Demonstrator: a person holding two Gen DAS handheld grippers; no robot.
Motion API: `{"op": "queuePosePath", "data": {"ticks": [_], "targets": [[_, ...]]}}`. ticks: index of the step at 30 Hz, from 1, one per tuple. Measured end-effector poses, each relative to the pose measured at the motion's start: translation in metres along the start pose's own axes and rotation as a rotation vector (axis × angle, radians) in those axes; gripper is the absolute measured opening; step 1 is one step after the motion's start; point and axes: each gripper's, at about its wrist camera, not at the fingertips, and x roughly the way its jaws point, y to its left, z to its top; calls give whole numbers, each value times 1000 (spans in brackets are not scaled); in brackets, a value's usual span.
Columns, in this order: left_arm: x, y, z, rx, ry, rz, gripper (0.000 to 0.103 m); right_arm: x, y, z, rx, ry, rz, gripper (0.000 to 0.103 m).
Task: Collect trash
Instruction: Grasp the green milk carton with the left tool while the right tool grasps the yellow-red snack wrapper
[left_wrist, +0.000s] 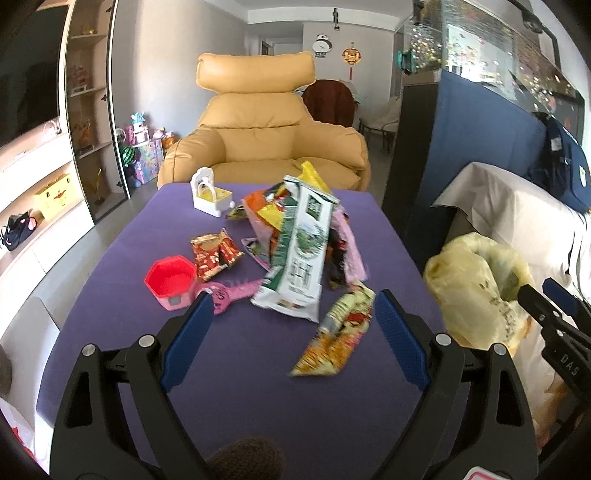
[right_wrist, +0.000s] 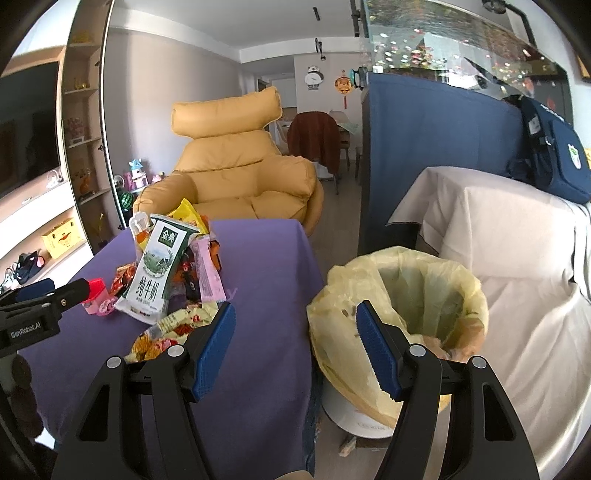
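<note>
Crumpled wrappers and milk carton heaped beside yellow-lined bin.

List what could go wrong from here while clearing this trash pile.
1. The green-and-white milk carton leans on the wrapper pile; pulling a wrapper out may topple it.
2. The red hexagonal cup and pink toy key lie beside the trash and might get binned.
3. The yellow-lined bin stands off the purple table's edge; wrappers could drop short.

Each gripper is black plastic — ribbed blue pads, silver pivot screws, white "GenRobot.AI" lettering.
</note>
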Motion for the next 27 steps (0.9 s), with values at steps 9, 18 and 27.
{"op": "queuePosePath", "data": {"ticks": [9,18,27], "targets": [[51,44,10,-38,38,4,84,40,26,9,-58,52,35,64],[65,73,9,-95,40,-61,85,72,58,-3,-101,166,90,64],[84,62,11,-35,105,-179,89,91,64,-21,-99,233,121,64]]}}
